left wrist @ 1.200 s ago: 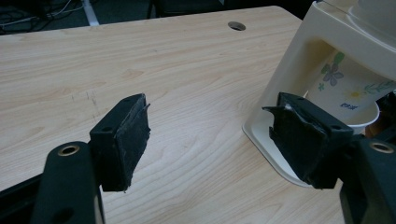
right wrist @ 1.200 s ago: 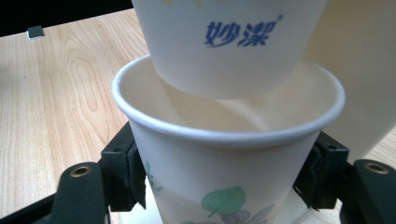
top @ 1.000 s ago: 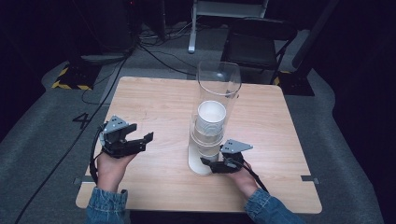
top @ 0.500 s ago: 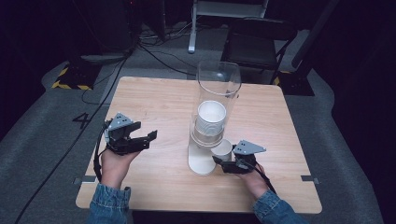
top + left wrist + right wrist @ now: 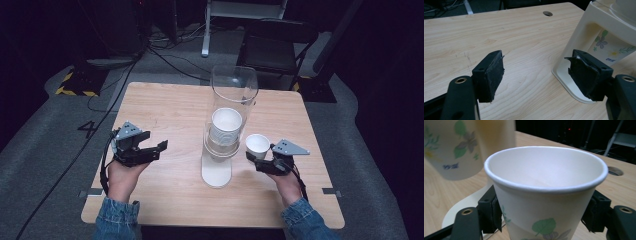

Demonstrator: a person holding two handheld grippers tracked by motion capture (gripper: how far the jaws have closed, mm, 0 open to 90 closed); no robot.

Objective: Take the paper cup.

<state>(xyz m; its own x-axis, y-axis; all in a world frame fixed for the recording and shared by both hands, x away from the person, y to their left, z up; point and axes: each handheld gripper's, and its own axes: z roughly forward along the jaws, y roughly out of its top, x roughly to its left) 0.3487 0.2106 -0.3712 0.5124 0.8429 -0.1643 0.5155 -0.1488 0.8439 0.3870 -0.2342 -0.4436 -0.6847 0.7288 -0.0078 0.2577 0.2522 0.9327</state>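
Observation:
A clear tube cup dispenser point(image 5: 227, 120) on a cream base point(image 5: 216, 172) stands mid-table, with a stack of flowered paper cups point(image 5: 225, 127) inside. My right gripper point(image 5: 259, 159) is shut on one upright paper cup point(image 5: 257, 145) just right of the dispenser; the cup point(image 5: 546, 195) sits between both jaws in the right gripper view, and the dispenser's bottom cup point(image 5: 451, 147) hangs behind it. My left gripper point(image 5: 159, 148) is open and holds nothing, left of the dispenser. Its jaws point at the base point(image 5: 574, 75) in the left gripper view point(image 5: 536, 75).
The wooden table point(image 5: 165, 110) has bare room on the left and far side, with a cable hole point(image 5: 547, 13) near its back edge. A dark chair point(image 5: 277, 47) and floor cables point(image 5: 170, 50) lie beyond the table.
My right gripper has drawn a paper cup out from under the dispenser and carried it right. My left gripper has shifted slightly toward the dispenser and stays open.

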